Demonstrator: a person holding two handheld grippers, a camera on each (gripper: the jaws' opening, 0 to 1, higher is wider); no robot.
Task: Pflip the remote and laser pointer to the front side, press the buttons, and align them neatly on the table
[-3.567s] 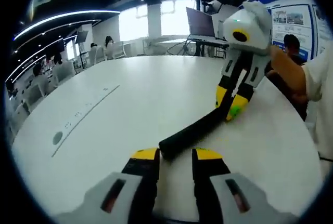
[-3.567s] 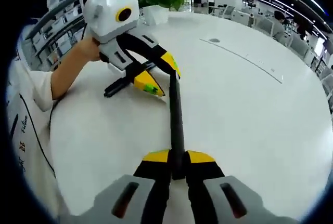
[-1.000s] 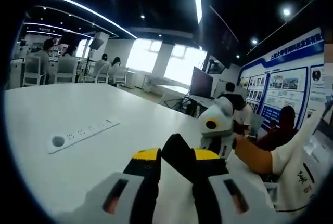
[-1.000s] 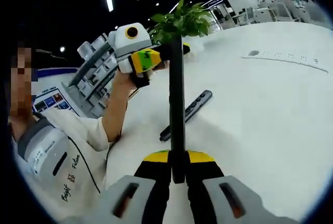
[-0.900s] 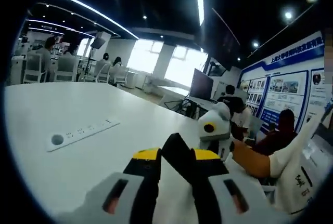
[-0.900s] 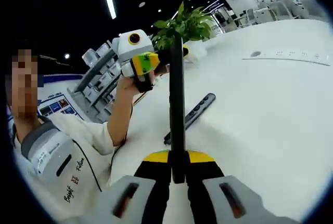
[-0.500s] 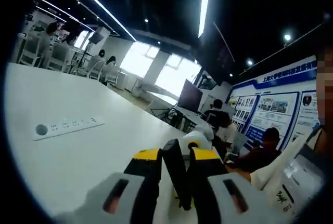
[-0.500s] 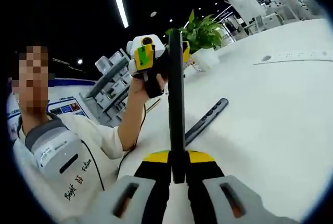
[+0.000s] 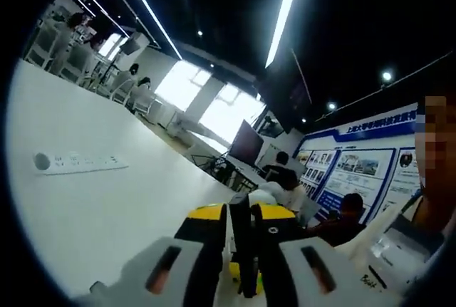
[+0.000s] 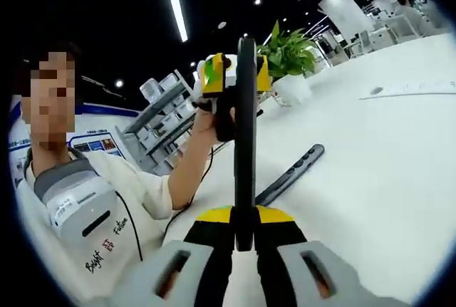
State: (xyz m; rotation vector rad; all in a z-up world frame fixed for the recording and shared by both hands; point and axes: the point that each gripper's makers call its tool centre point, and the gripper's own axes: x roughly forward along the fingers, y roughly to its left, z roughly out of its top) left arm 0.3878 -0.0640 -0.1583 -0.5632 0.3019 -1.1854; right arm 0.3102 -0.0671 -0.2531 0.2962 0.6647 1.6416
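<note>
A long, slim black remote is held edge-on in mid-air between the two grippers, well above the white table. In the right gripper view, the right gripper is seen closed tight on one end of the remote, its yellow-tipped black jaws pressed against the narrow matte body, which runs straight ahead from the jaws. At the far end, the left gripper is clamped on the remote, its yellow jaw tips flanking the black bar, and is carried in the person's hand. In the left gripper view, the same remote is seen gripped between the left gripper's nearly closed jaws, a thin dark strip running forward between them. Beyond the right gripper and below the raised remote, a second slender dark device, the laser pointer, is laid flat on the smooth, glossy tabletop, a row of small round buttons showing on its upper face. A leafy green plant in a white pot is set farther back on the table.
</note>
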